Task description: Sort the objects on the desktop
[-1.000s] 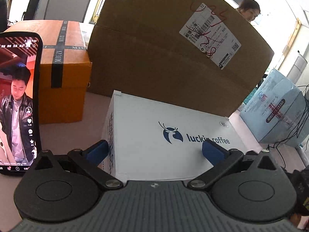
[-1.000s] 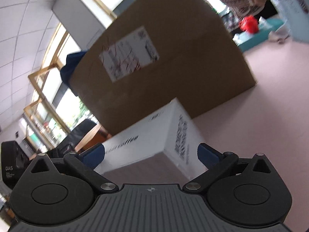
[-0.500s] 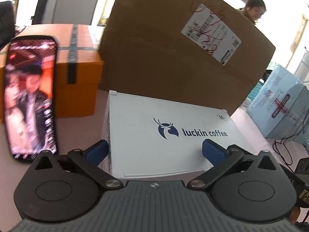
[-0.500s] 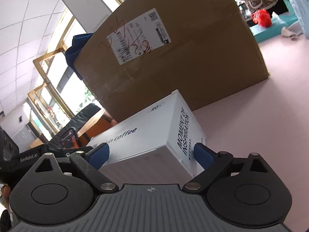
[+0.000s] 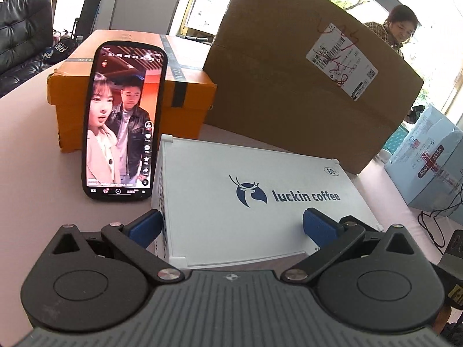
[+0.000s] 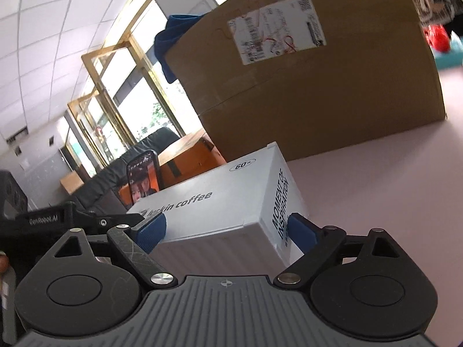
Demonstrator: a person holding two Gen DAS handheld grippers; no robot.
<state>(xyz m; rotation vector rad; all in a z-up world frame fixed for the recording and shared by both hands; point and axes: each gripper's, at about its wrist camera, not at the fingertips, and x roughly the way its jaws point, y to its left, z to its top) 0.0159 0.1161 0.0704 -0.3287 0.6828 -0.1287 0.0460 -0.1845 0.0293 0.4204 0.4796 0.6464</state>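
Straddling the white coffee box (image 5: pixel 254 199), both hand-held grippers (image 5: pixel 231 225) (image 6: pixel 227 230) gape apart

A pale pink tabletop (image 5: pixel 34 190) carries a white coffee box (image 5: pixel 249 196), an orange box (image 5: pixel 188 101) with a phone (image 5: pixel 124 121) propped against it, a large cardboard carton (image 5: pixel 289 86), and a light-blue package (image 5: pixel 431 159) at the right.

White luckin coffee box (image 5: pixel 249 196) lies flat on pink table; lit phone (image 5: pixel 123 121) stands upright against orange box.
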